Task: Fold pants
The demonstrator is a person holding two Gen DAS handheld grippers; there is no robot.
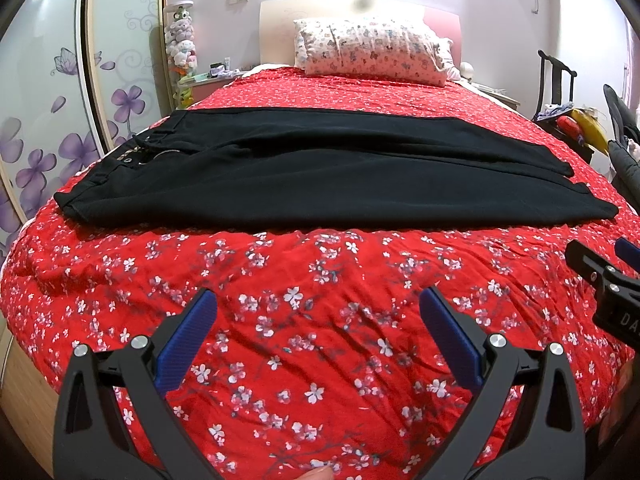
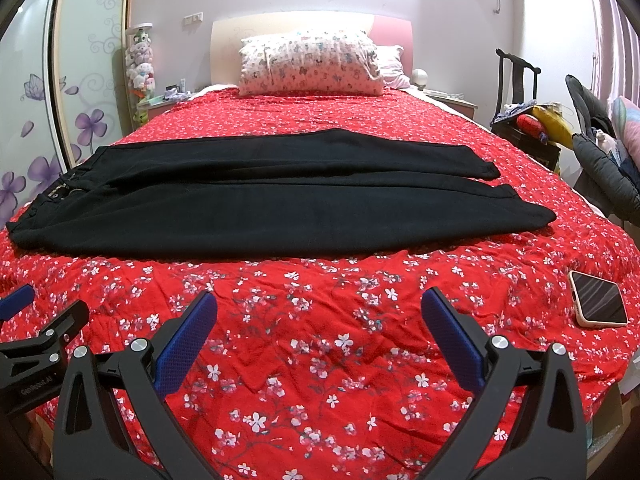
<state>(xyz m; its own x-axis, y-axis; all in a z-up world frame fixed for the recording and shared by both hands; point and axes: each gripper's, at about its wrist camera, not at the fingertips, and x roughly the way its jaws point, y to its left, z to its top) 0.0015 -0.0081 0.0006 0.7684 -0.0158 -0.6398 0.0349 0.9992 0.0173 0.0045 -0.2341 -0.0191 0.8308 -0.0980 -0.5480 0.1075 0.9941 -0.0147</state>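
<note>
Black pants [image 1: 320, 172] [image 2: 272, 196] lie flat across the red flowered bedspread [image 1: 320, 320] [image 2: 320, 320], waistband at the left, leg ends at the right, one leg beside the other. My left gripper [image 1: 318, 300] hovers open over bare bedspread, well short of the pants' near edge. My right gripper [image 2: 319, 300] is open too, also short of the pants, nothing between its blue pads. Each gripper shows at the edge of the other's view: the right one [image 1: 600, 272] and the left one [image 2: 44, 320].
A phone [image 2: 599, 298] lies on the bedspread at the right. A patterned pillow [image 1: 372, 50] leans at the headboard. A wardrobe with purple flowers [image 1: 48, 120] stands left of the bed; a dark chair with clutter [image 2: 532, 120] and a grey coat [image 2: 604, 168] stand to the right.
</note>
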